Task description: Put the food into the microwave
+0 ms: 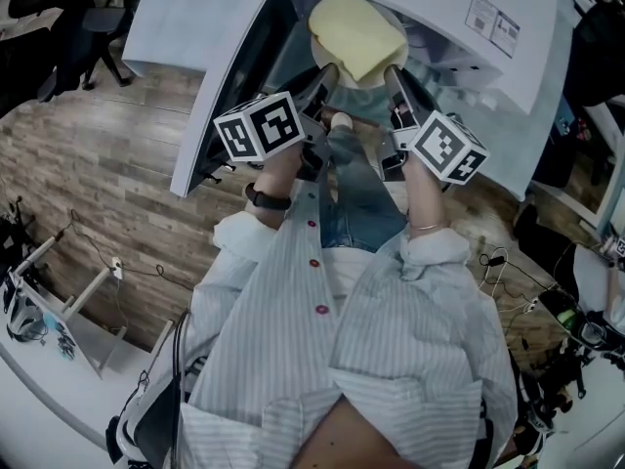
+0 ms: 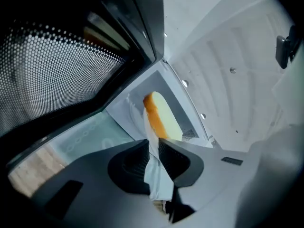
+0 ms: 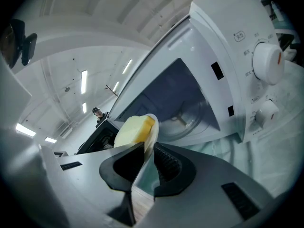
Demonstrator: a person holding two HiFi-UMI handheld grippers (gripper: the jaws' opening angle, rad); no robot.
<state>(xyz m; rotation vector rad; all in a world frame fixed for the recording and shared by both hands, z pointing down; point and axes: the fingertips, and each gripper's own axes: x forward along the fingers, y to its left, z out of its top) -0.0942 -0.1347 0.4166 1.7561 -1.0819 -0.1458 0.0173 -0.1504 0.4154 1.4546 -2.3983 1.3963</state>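
Left tongs (image 2: 153, 148) and right tongs (image 3: 148, 152) clamp the plate (image 3: 153, 124) rim. I should hold it level entering the microwave (image 3: 228, 56); food (image 3: 130, 129) sits loose.

Pale striped shirt (image 1: 410, 350), red buttons (image 1: 314, 262), jeans (image 1: 361, 203) — perhaps a dark watch (image 1: 266, 199).

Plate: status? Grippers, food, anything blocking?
Both shut on plate rim: left gripper, right gripper. Yellow food on it, at microwave mouth, not set down. Door open, nothing seen blocking.
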